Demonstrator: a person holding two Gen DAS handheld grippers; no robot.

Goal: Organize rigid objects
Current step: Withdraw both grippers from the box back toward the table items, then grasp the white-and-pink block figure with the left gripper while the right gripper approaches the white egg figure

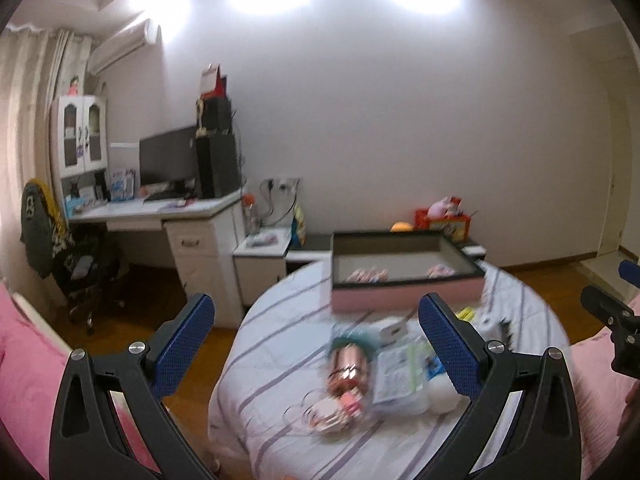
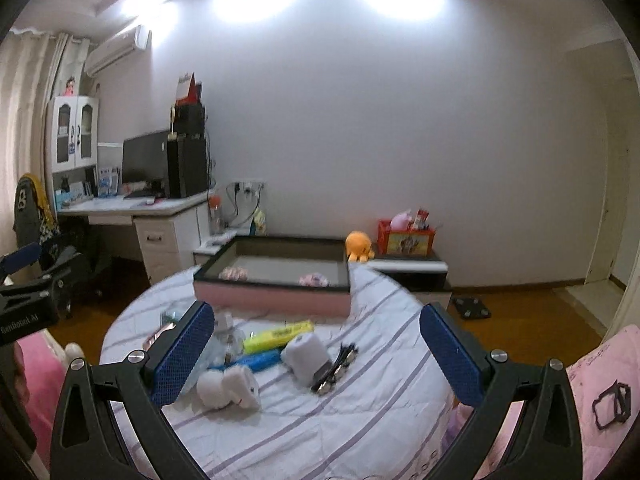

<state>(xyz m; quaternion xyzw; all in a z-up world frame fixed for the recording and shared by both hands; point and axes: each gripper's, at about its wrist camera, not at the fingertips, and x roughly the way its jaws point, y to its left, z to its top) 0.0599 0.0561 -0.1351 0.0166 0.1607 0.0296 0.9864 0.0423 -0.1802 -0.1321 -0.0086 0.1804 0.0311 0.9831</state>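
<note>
A round table with a striped cloth holds a pink box with a dark rim; two small pink items lie inside. A copper-coloured bottle lies in front of my left gripper, which is open and empty above it. In the right wrist view a yellow highlighter, a blue pen, a white roll, black clips and a white plush toy lie on the cloth. My right gripper is open and empty above them.
A desk with monitor and a chair stand left. A low cabinet with an orange plush and red box stands behind the table. Pink bedding lies at the right. A booklet lies by the bottle.
</note>
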